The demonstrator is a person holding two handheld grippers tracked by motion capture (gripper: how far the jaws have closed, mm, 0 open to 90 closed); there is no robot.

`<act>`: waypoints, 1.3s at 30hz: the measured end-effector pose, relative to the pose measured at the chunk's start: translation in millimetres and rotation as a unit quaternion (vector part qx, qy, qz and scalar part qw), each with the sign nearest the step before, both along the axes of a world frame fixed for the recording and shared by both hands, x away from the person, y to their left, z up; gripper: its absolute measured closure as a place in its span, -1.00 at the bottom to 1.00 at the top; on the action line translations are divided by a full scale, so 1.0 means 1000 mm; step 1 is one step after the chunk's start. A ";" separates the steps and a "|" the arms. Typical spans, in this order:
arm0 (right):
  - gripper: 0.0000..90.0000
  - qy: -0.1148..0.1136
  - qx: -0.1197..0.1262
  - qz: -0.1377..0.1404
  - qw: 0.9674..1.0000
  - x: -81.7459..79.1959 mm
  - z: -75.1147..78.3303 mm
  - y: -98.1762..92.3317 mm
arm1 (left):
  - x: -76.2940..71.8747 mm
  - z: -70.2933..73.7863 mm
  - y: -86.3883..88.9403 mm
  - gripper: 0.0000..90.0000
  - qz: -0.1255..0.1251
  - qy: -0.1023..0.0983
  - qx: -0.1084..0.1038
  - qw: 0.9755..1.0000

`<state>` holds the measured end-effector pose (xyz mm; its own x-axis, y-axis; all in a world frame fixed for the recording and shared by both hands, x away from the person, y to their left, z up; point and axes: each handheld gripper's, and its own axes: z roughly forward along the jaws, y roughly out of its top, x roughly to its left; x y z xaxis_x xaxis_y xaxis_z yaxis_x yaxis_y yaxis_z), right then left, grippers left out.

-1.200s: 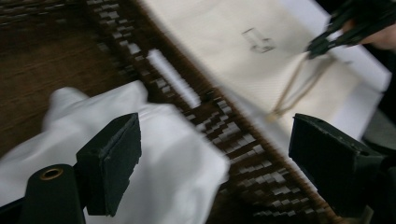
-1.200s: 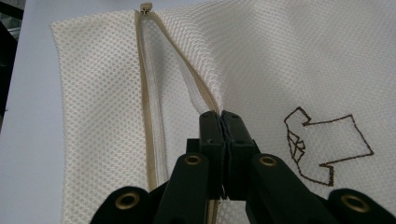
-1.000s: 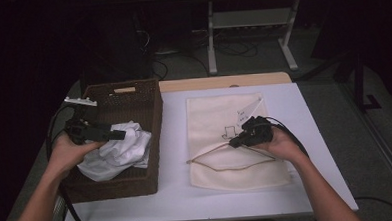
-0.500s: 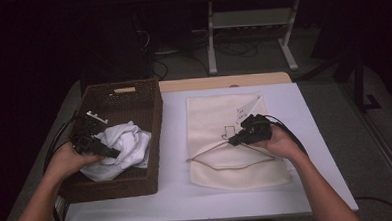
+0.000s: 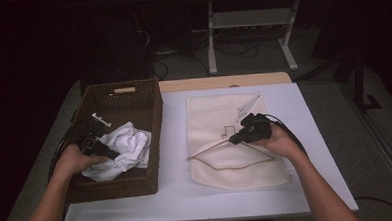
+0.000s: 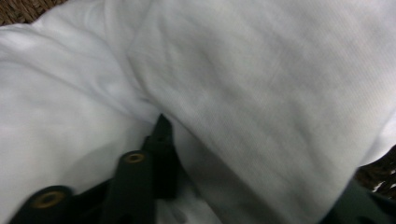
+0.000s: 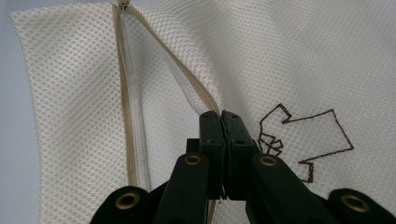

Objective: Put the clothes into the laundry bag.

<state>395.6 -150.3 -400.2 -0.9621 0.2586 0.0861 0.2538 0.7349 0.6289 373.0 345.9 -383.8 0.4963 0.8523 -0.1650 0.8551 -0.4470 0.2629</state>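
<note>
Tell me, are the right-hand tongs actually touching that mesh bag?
Touching. The right gripper view shows the right tongs closed on the zipper edge of the mesh bag, lifting it open.

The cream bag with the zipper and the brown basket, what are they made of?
The flat cream zippered bag looks like fine mesh fabric, probably synthetic: tiny regular holes cover it, with a tan zipper tape and a brown stitched drawing. The dark brown rectangular basket looks woven, wicker or a plastic imitation; its walls show a matte plaited texture, but the pictures cannot settle which.

A dim lab or workshop: white-topped table, floor cables, metal-legged stand behind
</note>
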 end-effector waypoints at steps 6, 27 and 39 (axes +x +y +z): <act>0.95 -0.002 0.002 0.000 1.000 0.001 0.000 0.000 | 0.001 0.001 0.003 0.43 0.016 0.001 -0.015 1.000; 0.95 0.005 0.024 -0.009 1.000 0.011 0.013 -0.008 | -0.014 0.038 0.034 0.63 0.045 -0.039 -0.184 0.981; 0.96 0.009 0.030 -0.010 0.999 0.018 0.020 -0.008 | -0.024 0.067 0.051 0.65 0.059 -0.072 -0.280 0.955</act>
<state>413.5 -158.1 -380.6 -0.9549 0.2720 0.1193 0.2800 0.6903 0.6672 349.4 397.2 -316.9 0.4550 0.7013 -0.5488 0.8274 -0.1050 0.5517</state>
